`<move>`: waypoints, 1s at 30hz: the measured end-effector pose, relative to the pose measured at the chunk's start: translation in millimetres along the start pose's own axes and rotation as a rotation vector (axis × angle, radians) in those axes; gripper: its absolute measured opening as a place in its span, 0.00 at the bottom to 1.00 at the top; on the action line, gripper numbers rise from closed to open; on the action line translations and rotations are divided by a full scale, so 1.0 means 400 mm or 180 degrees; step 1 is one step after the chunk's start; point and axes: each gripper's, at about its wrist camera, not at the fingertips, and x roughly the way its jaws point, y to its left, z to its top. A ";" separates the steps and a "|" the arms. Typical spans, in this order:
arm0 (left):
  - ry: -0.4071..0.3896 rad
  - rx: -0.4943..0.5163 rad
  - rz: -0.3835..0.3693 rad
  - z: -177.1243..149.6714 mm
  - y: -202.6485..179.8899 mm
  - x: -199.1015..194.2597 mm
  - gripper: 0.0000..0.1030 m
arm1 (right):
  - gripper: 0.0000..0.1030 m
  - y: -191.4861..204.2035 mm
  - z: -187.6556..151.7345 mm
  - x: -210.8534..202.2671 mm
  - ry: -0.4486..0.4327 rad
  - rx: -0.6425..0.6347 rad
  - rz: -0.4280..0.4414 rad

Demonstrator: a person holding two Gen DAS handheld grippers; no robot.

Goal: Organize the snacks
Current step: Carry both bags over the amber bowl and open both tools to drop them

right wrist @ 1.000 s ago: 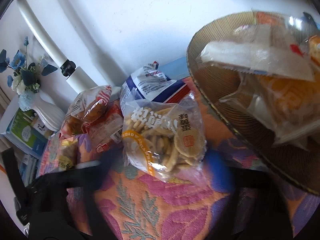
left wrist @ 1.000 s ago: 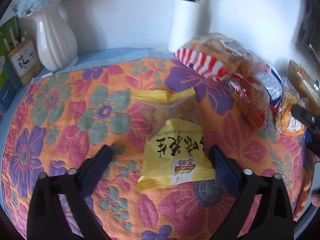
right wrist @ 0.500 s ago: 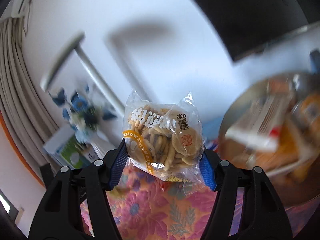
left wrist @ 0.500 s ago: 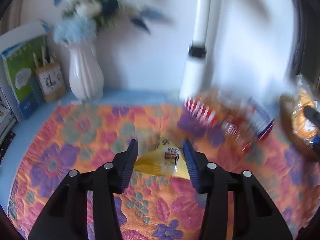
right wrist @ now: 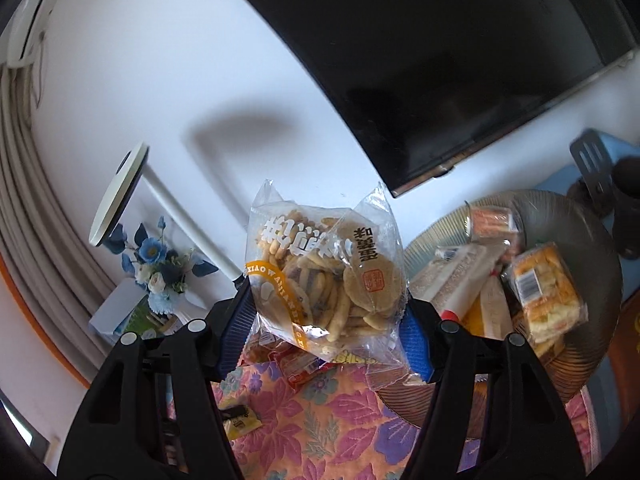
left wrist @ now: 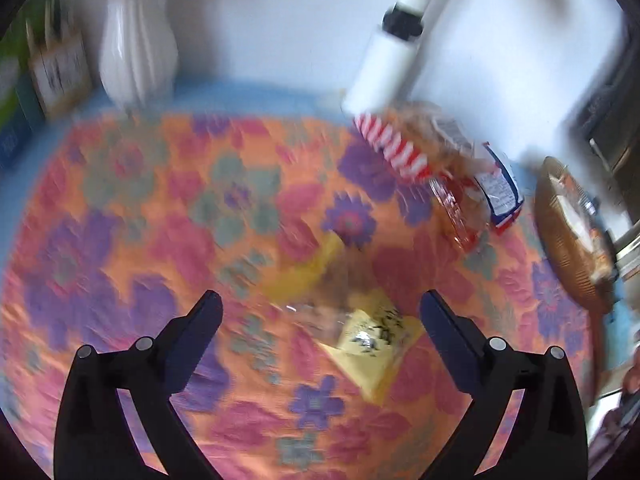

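One basket (right wrist: 592,364), one vase (left wrist: 136,40), two grippers (left wrist: 320,320) (right wrist: 326,330)

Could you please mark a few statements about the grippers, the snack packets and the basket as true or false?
1. The right gripper is shut on the clear biscuit packet. True.
2. The left gripper grips the yellow packet. False: it is open, and the packet lies on the floral cloth between its fingers.
3. The woven basket already holds several wrapped snacks. True.
4. The biscuit packet lies in the basket. False: it is held up in the air, left of the basket.
5. A white vase stands at the back of the table. True.
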 end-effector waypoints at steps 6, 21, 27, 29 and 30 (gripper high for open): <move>-0.0188 0.0514 0.0696 -0.041 -0.127 0.074 0.45 | 0.64 -0.032 0.080 -0.032 -0.0061 0.0012 -0.0079; -0.0769 0.1225 -0.0923 0.072 -0.681 -0.161 0.44 | 0.70 -0.245 0.214 0.121 0.0651 0.0114 -0.0655; -0.0054 0.1766 -0.1041 -0.026 -0.914 0.035 0.91 | 0.94 -0.282 0.215 0.116 0.0720 0.0120 -0.1059; -0.0126 0.1831 -0.0812 -0.045 -0.918 0.053 0.91 | 0.94 -0.260 0.221 0.083 0.0583 0.0177 -0.1022; -0.0145 0.1799 -0.0801 -0.044 -0.906 0.047 0.94 | 0.95 -0.241 0.223 0.074 0.0541 0.0189 -0.0977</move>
